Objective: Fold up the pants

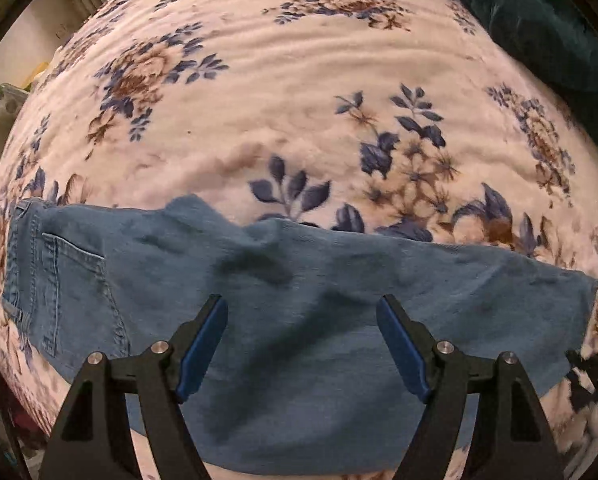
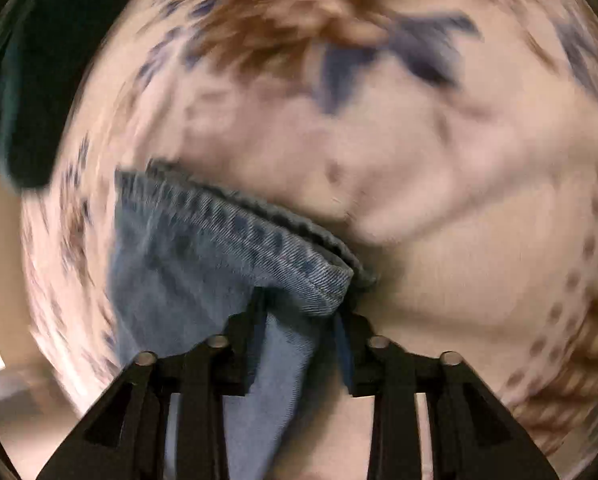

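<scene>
Blue denim pants [image 1: 299, 304] lie flat across a floral blanket [image 1: 283, 92], folded lengthwise, waistband and back pocket [image 1: 71, 280] at the left. My left gripper [image 1: 301, 320] hangs above the middle of the pants, pointing down, jaws open with nothing between the blue pads. In the blurred right wrist view, my right gripper [image 2: 301, 304] is shut on the hem end of a pant leg [image 2: 227, 248], which bunches between the fingers and hangs down over them.
A dark green cushion [image 1: 539, 32] lies at the blanket's far right, also seen as a dark green cushion [image 2: 23, 80] on the left in the right wrist view. The bed's edge and clutter on the floor [image 1: 3, 100] show at the far left.
</scene>
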{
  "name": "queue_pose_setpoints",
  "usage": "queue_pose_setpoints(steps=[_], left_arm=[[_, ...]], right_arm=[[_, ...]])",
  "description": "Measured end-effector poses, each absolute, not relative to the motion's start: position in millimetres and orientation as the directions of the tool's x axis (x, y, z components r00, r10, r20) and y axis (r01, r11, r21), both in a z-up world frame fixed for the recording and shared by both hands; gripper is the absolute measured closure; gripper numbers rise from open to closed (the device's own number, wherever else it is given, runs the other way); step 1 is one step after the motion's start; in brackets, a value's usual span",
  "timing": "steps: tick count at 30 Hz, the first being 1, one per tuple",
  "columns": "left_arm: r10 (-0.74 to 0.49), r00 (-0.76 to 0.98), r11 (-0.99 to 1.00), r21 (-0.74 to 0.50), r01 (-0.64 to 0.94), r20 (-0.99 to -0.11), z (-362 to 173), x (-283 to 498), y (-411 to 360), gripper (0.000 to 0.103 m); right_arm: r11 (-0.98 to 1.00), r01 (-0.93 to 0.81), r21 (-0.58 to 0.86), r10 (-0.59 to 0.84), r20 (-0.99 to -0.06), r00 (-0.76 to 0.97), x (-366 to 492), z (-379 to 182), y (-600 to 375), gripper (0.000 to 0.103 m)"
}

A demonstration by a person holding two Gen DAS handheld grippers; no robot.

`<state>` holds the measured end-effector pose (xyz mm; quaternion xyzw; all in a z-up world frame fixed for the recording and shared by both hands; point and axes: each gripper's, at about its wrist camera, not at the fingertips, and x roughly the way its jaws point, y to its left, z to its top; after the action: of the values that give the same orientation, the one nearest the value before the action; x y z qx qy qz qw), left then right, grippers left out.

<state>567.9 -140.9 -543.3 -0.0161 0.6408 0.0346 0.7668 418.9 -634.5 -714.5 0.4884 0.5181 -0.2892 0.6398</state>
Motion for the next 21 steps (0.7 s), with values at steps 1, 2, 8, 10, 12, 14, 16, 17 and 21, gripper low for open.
queue_pose_setpoints(steps=[1,2,8,10,12,14,16,17,21], left_arm=[[0.044,0.177,0.996,0.03,-0.081,-0.983,-544.5,567.9,-143.9,0.027],[0.061,0.175,0.995,0.045,-0.093,-0.983,-546.2,568.1,-145.8,0.027],[0.117,0.163,0.982,0.089,-0.168,-0.98,-547.1,568.8,-138.7,0.027],[0.122,0.162,0.979,0.092,-0.183,-0.979,-544.4,568.1,-134.2,0.027],[0.124,0.165,0.975,0.089,-0.203,-0.978,-538.9,565.6,-126.0,0.027],[0.133,0.176,0.97,0.091,-0.227,-0.975,-531.7,561.3,-115.1,0.027],[0.167,0.19,0.96,0.116,-0.255,-0.967,-522.8,555.0,-98.5,0.027],[0.191,0.195,0.953,0.135,-0.271,-0.962,-519.0,552.3,-89.0,0.027],[0.262,0.217,0.926,0.182,-0.331,-0.94,-511.1,546.6,-43.3,0.027]], right_arm=[[0.404,0.857,0.319,0.116,-0.947,0.298,417.5,-706.9,-630.6,0.089],[0.432,0.846,0.311,0.086,-0.949,0.305,413.9,-696.7,-628.7,0.091],[0.381,0.871,0.31,0.074,-0.949,0.305,376.6,-694.3,-654.6,0.095],[0.376,0.857,0.351,0.188,-0.935,0.301,380.8,-710.3,-660.5,0.094],[0.441,0.839,0.317,0.21,-0.946,0.247,390.0,-703.4,-659.5,0.093],[0.523,0.813,0.256,0.169,-0.966,0.196,397.5,-676.2,-653.3,0.087],[0.584,0.78,0.226,0.114,-0.974,0.197,405.8,-644.9,-644.9,0.086],[0.629,0.745,0.221,0.087,-0.973,0.215,415.6,-628.4,-631.8,0.086],[0.823,0.502,0.266,0.183,-0.96,0.21,492.5,-599.0,-541.0,0.019]])
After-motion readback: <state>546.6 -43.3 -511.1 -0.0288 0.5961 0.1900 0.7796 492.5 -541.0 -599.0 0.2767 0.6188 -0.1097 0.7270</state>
